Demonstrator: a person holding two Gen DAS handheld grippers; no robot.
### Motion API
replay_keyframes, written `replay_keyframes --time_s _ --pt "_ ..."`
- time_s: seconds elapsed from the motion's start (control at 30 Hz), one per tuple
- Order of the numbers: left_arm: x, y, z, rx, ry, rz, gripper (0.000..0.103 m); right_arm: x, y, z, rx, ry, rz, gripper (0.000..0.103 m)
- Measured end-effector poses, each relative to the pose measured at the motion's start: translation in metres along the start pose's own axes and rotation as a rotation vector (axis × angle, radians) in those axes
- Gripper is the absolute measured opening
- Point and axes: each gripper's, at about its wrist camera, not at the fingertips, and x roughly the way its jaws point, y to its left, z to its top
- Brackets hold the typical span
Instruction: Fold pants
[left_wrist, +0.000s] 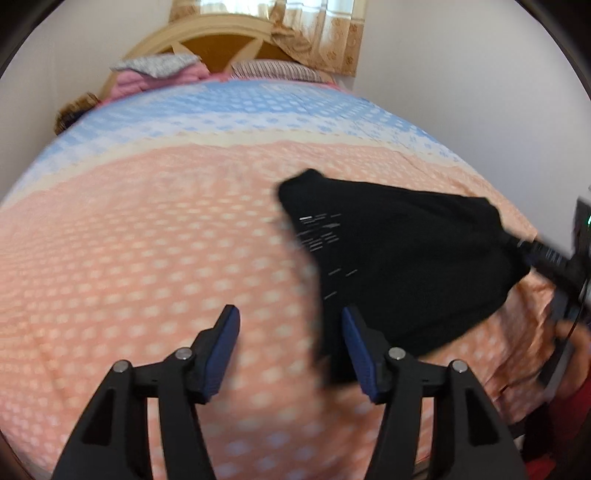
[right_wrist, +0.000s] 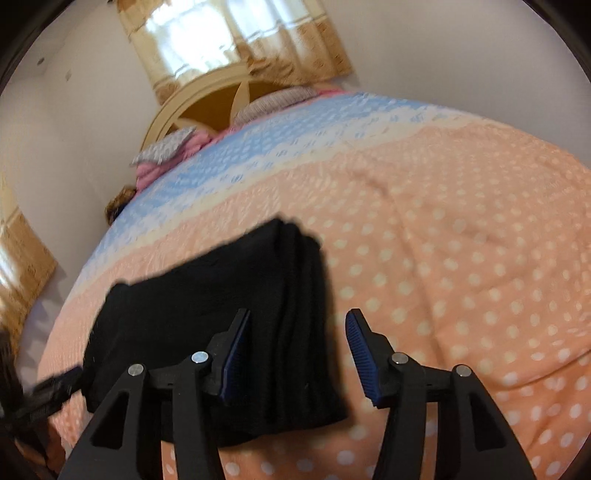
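The black pants (left_wrist: 399, 258) lie folded into a compact stack on the orange dotted bedspread (left_wrist: 147, 240). In the left wrist view my left gripper (left_wrist: 291, 350) is open and empty, just left of the stack's near edge. The right gripper (left_wrist: 546, 258) shows at the right edge by the stack. In the right wrist view the pants (right_wrist: 229, 306) lie under and left of my open, empty right gripper (right_wrist: 297, 354), and its left finger overlaps the stack. The other gripper (right_wrist: 44, 398) shows at the left edge.
The bedspread (right_wrist: 461, 258) turns blue and white toward the headboard (left_wrist: 221, 40). Pink and grey bedding (left_wrist: 159, 72) and a striped pillow (left_wrist: 273, 70) lie at the bed's head. Curtains (right_wrist: 236, 40) hang behind. The bed's edge is near on the right in the left wrist view.
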Motion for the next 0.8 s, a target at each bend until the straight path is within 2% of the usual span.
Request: replay_keyframes --time_s 0.1,0.17,0.2,0.23,0.3,0.37,0.4,0.47,0.53,0.57,0.67,0.73,0.8 --pt "-0.004 0.010 -0.014 0.090 -0.030 0.085 0.060 -0.025 0.008 0.005 -0.008 -0.114 -0.070 0.054" --pt "-0.002 0.008 -0.020 0.158 -0.034 0.095 0.052 -0.035 0.029 0.008 -0.097 -0.126 -0.026 0.054" --pt "-0.003 0.001 -0.026 0.232 -0.050 0.085 0.050 -0.038 0.039 0.007 -0.126 -0.112 0.012 0.054" --pt "-0.004 -0.003 -0.029 0.277 -0.061 0.084 0.048 -0.039 0.050 0.006 -0.145 -0.074 0.096 0.054" --pt "-0.007 -0.009 -0.032 0.341 -0.080 0.057 0.048 -0.032 0.072 -0.002 -0.136 0.061 0.347 0.053" --pt "-0.010 0.000 -0.028 0.289 -0.082 0.005 0.048 -0.018 0.095 -0.018 -0.101 0.204 0.562 0.053" --pt "-0.010 0.008 -0.022 0.251 -0.082 -0.005 0.048 -0.012 0.107 -0.027 -0.099 0.258 0.637 0.052" --pt "-0.012 0.021 -0.021 0.187 -0.085 0.002 0.048 0.000 0.135 -0.044 -0.133 0.330 0.721 0.052" --pt "-0.012 0.032 -0.021 0.151 -0.080 0.009 0.048 0.014 0.162 -0.059 -0.193 0.398 0.751 0.050" --pt "-0.010 0.035 -0.020 0.146 -0.065 0.016 0.048 0.021 0.174 -0.066 -0.230 0.428 0.736 0.044" --pt "-0.015 0.043 -0.016 0.147 -0.085 0.048 0.048 0.044 0.193 -0.078 -0.288 0.472 0.666 0.042" --pt "-0.015 0.050 -0.012 0.133 -0.094 0.039 0.048 0.053 0.199 -0.079 -0.312 0.431 0.606 0.042" --pt "-0.015 0.061 -0.010 0.112 -0.096 0.040 0.048 0.053 0.204 -0.077 -0.325 0.377 0.595 0.042"
